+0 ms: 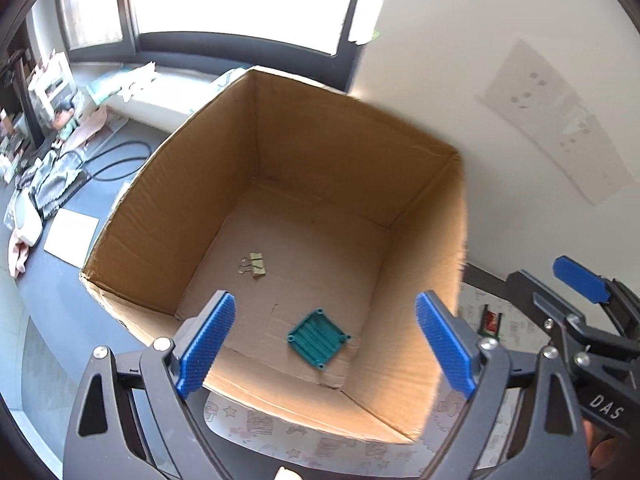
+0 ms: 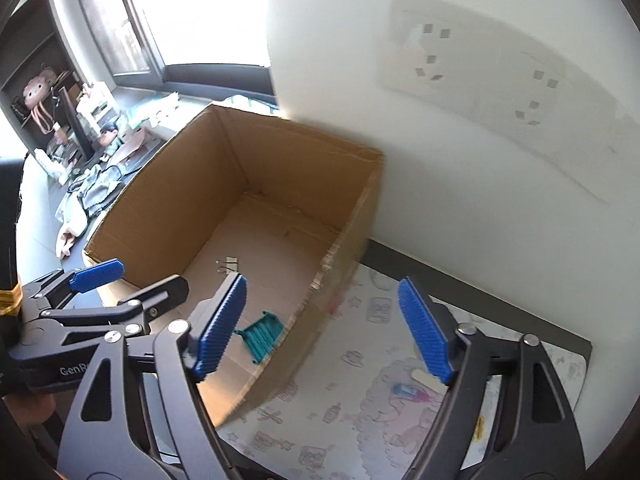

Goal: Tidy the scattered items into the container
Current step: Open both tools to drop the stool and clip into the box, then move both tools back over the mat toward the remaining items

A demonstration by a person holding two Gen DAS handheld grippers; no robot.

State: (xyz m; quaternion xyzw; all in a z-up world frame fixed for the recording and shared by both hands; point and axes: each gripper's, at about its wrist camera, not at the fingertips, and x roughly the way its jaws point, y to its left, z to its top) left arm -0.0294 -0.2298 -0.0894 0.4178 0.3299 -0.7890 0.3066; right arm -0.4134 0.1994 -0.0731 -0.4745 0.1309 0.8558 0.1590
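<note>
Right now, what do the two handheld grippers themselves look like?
Both are black, scissor-like linkage frames with silver pivot bolts and two blue, ribbed rectangular finger pads. The left gripper shows white lettering "GenR..." on its body in the right wrist view, plus a yellow band at its rear. The right gripper carries white "DAS" lettering, seen from the left wrist view. No sleeves are visible.

White wall [image 2: 460, 168] at two o'clock, a pale taped sheet [image 2: 480, 92] on it. Dark-framed window [image 1: 240, 0] at twelve, glaring bright. Dark desk [image 1: 40, 288] at nine; cluttered shelves [image 2: 48, 112] at ten.
</note>
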